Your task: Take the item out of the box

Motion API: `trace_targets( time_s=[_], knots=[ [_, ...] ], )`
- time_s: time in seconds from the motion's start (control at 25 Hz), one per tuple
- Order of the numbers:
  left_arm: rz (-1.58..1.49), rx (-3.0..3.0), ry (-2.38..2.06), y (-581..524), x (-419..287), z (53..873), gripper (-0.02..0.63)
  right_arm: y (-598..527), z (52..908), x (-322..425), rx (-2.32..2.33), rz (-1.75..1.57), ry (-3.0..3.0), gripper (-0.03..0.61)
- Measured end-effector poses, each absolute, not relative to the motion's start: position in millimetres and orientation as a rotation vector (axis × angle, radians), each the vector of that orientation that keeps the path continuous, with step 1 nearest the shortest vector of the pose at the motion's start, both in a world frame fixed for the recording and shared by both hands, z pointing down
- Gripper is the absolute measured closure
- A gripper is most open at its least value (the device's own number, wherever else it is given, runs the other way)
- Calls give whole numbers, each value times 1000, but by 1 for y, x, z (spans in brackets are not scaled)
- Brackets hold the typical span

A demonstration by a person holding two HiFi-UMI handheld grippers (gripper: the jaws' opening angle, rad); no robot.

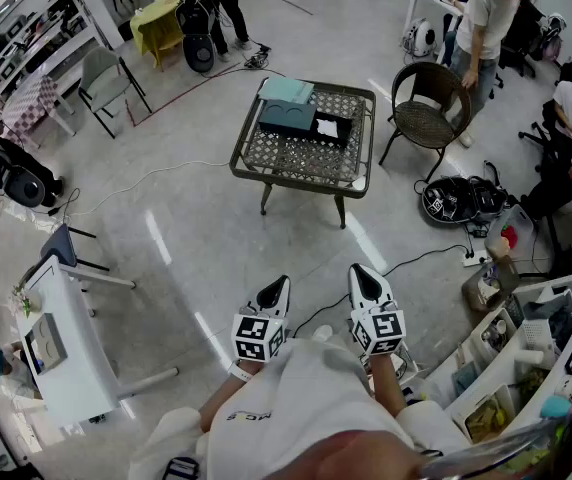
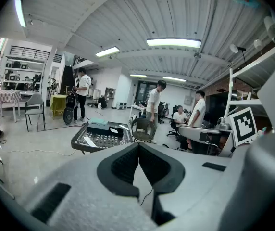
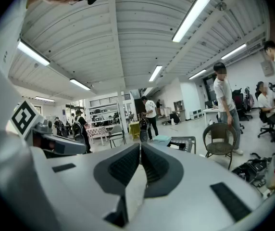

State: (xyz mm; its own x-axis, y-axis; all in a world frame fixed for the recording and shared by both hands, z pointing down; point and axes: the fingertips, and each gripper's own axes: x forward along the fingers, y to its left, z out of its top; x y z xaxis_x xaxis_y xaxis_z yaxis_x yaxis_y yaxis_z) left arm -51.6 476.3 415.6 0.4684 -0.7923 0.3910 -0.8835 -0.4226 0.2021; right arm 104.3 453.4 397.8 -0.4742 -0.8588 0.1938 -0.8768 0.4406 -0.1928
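A dark box [image 1: 287,119] lies on the wicker table [image 1: 306,158] far ahead, with a teal lid [image 1: 286,90] behind it and a black tray holding a white item [image 1: 328,127] beside it. The box [image 2: 98,128] also shows in the left gripper view, small on the table [image 2: 101,140]. My left gripper [image 1: 278,287] and right gripper [image 1: 362,278] are held side by side close to my body, well short of the table. Both are shut with nothing between the jaws. In the right gripper view the table [image 3: 181,144] and teal lid [image 3: 161,139] sit far off.
A round wicker chair [image 1: 429,108] stands right of the table, with a person [image 1: 486,23] behind it. A black bag [image 1: 461,199] and cables lie on the floor at right. A white desk [image 1: 61,348] is at left, shelves [image 1: 526,358] at right.
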Motion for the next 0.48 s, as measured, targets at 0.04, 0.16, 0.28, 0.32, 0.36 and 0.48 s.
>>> trace_targets(
  time_s=[0.04,0.16,0.28,0.32,0.36,0.48],
  knots=[
    [335,2355,-1407,476,-47,415,589,456,398,109,1578,400,-2605,554],
    [334,2391,-1406,472,-31,411,589,459,400,127,1593,382,-2592,554],
    [336,2421,-1400,465,-15,406,589,460,407,145,1623,405,-2575,557],
    [338,2430,-1394,464,-10,405,589,461,408,150,1636,408,-2572,557],
    [340,2438,-1387,463,-6,404,589,462,408,153,1650,404,-2568,556],
    [350,2439,-1360,460,5,411,588,462,409,161,1686,394,-2552,555]
  ],
)
